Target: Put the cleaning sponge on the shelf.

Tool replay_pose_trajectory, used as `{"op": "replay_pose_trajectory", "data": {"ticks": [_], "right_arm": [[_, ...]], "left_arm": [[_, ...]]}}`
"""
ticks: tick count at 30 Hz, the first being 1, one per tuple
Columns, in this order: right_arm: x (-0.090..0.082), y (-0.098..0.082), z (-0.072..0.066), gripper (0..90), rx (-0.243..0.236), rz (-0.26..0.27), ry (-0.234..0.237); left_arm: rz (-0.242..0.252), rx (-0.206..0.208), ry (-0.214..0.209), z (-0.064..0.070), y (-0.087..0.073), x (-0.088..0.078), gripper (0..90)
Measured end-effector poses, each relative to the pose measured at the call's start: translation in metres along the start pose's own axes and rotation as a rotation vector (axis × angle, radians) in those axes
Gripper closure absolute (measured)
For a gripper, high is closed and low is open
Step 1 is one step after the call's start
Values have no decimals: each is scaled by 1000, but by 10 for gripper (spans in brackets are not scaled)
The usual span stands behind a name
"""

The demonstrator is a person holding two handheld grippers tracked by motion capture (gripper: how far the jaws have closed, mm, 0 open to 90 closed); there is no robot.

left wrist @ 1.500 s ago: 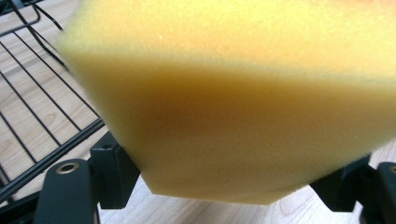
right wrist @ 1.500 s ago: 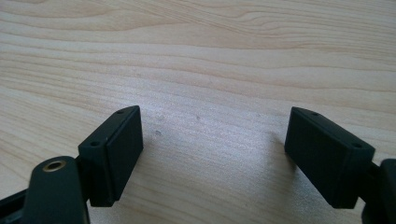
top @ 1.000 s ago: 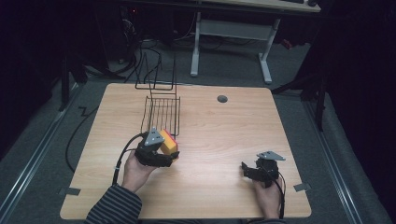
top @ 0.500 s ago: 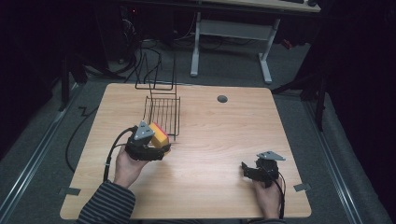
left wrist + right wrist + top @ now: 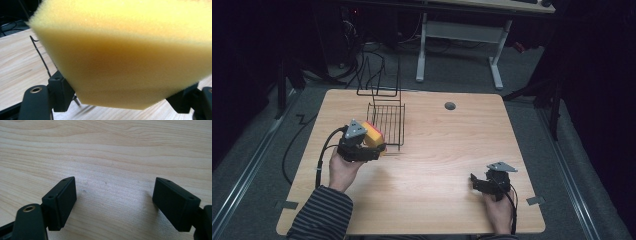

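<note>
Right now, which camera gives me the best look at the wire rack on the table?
The high view: it shows the whole wire rack on the table, just beyond the sponge in the left gripper. In the left gripper view one thin wire peeks out beside the sponge. The right gripper view looks at bare tabletop.

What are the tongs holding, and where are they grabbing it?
The left tongs squeeze a yellow sponge by its two opposite sides, close to the wire rack. The right tongs are open and hold nothing.

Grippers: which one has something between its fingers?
The left gripper, clamped on the yellow sponge beside the wire rack; the right gripper is open over bare table.
</note>
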State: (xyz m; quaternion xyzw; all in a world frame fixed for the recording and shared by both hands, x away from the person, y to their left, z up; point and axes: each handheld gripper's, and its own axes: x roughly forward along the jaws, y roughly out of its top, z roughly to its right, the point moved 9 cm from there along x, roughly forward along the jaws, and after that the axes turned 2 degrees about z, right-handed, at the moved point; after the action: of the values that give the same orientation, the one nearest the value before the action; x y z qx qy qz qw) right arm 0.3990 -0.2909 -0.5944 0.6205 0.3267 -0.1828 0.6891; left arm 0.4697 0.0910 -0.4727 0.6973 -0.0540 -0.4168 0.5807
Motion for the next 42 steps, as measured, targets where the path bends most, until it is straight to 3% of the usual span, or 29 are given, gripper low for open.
{"op": "replay_pose_trajectory", "data": {"ticks": [18, 33, 42], "right_arm": [[0, 0, 0, 195, -3, 1, 0], [0, 0, 0, 195, -1, 0, 0], [0, 0, 0, 195, -3, 1, 0]], "left_arm": [[-2, -30, 55, -28, 13, 15, 232], [-8, -32, 85, -38, 24, 41, 233], [-27, -48, 86, -40, 18, 57, 233]]}}
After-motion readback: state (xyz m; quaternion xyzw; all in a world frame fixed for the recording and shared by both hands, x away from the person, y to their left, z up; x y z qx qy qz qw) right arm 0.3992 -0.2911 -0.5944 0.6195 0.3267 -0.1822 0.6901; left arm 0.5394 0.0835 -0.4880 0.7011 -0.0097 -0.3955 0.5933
